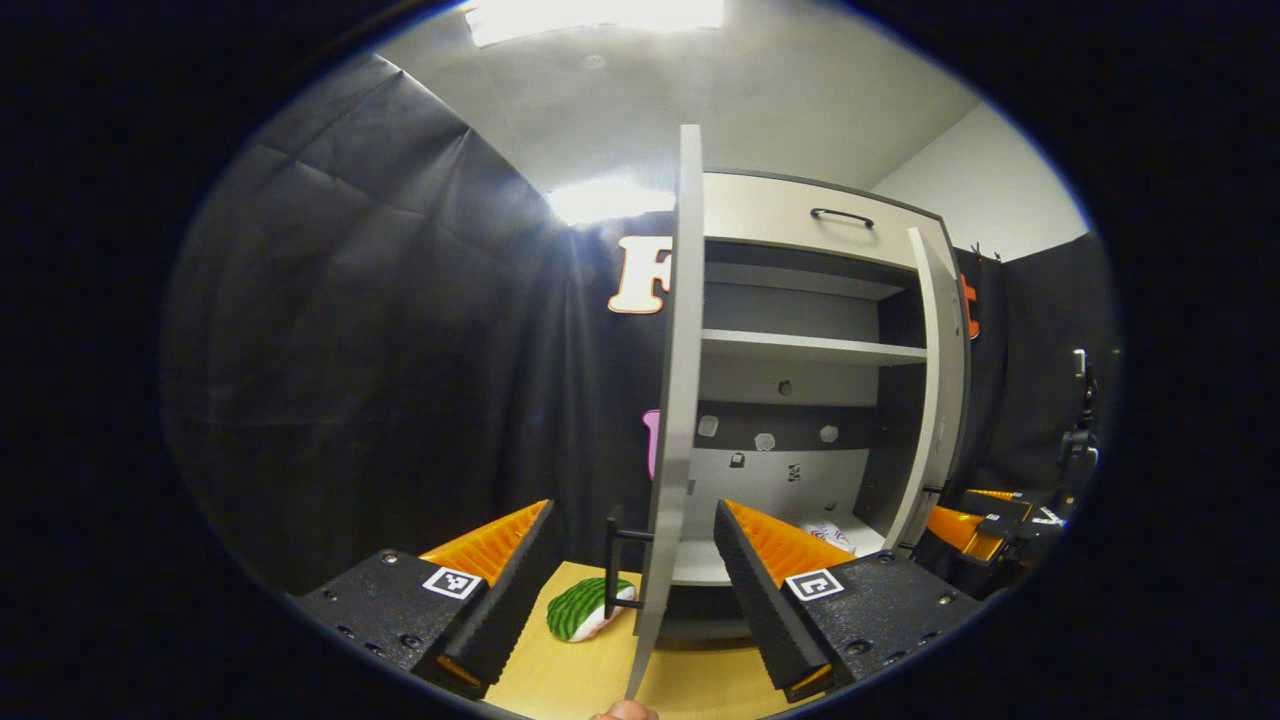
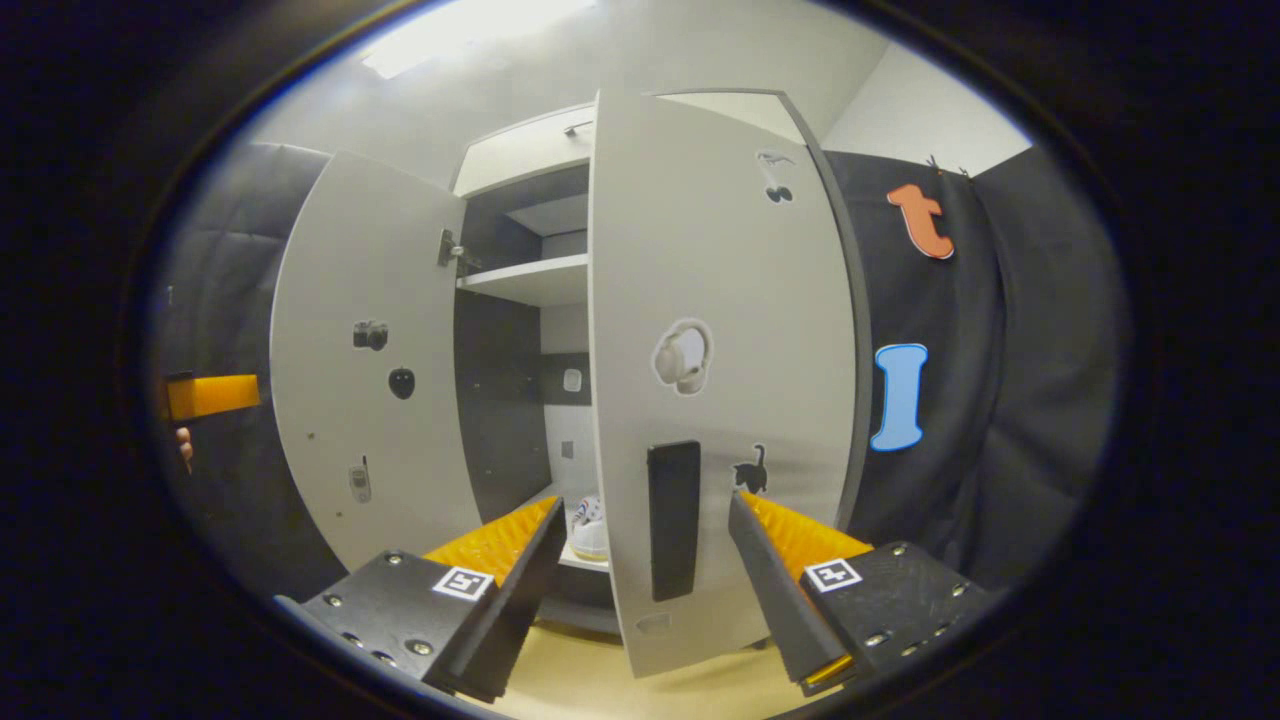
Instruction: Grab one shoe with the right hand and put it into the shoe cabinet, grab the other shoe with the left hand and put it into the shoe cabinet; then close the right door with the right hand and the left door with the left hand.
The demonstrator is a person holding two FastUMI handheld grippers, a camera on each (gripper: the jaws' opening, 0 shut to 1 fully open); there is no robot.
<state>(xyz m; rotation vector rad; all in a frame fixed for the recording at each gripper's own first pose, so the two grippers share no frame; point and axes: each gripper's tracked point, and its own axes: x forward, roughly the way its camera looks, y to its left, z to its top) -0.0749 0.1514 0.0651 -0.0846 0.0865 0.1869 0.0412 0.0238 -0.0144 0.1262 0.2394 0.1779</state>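
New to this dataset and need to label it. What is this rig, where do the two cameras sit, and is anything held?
There is no robot here: a person holds a two-finger gripper in each hand, and a fisheye camera rides on each one, looking forward along its jaws. The left gripper view shows the left gripper open, with the edge of the cabinet's left door standing between its jaws. The right gripper view shows the right gripper open in front of the right door, near its black handle. Both doors stand open. A white shoe sits on the cabinet's bottom shelf. A green striped item, perhaps a shoe, lies on the tan surface outside. Nothing is held.
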